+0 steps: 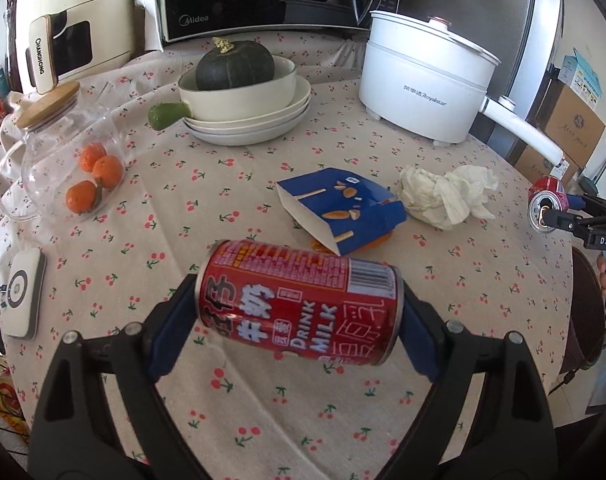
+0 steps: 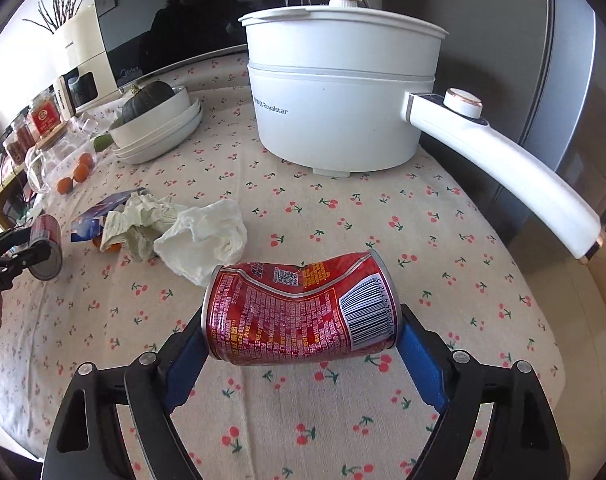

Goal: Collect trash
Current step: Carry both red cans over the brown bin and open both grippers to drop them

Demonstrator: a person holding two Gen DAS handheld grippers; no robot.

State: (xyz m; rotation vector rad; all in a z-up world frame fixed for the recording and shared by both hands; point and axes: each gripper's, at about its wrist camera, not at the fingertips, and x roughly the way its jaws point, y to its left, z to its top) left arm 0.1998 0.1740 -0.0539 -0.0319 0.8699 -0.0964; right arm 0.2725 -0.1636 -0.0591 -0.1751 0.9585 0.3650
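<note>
My left gripper (image 1: 299,312) is shut on a red milk can (image 1: 299,304), gripped end to end and held sideways above the tablecloth. My right gripper (image 2: 301,320) is shut on a dented red can (image 2: 299,312), also held sideways above the table. Each gripper shows in the other's view: the right one with its can (image 1: 547,208) at the far right, the left one with its can (image 2: 45,248) at the far left. On the table lie a torn blue snack box (image 1: 343,208) and crumpled white tissue (image 1: 447,194); both also show in the right wrist view, the box (image 2: 103,210) and the tissue (image 2: 203,236).
A white electric pot (image 1: 427,84) with a long handle (image 2: 523,176) stands at the back right. Stacked plates and a bowl holding a dark squash (image 1: 235,66) sit at the back. A glass jar with oranges (image 1: 75,160) and a white charger (image 1: 23,292) are at the left.
</note>
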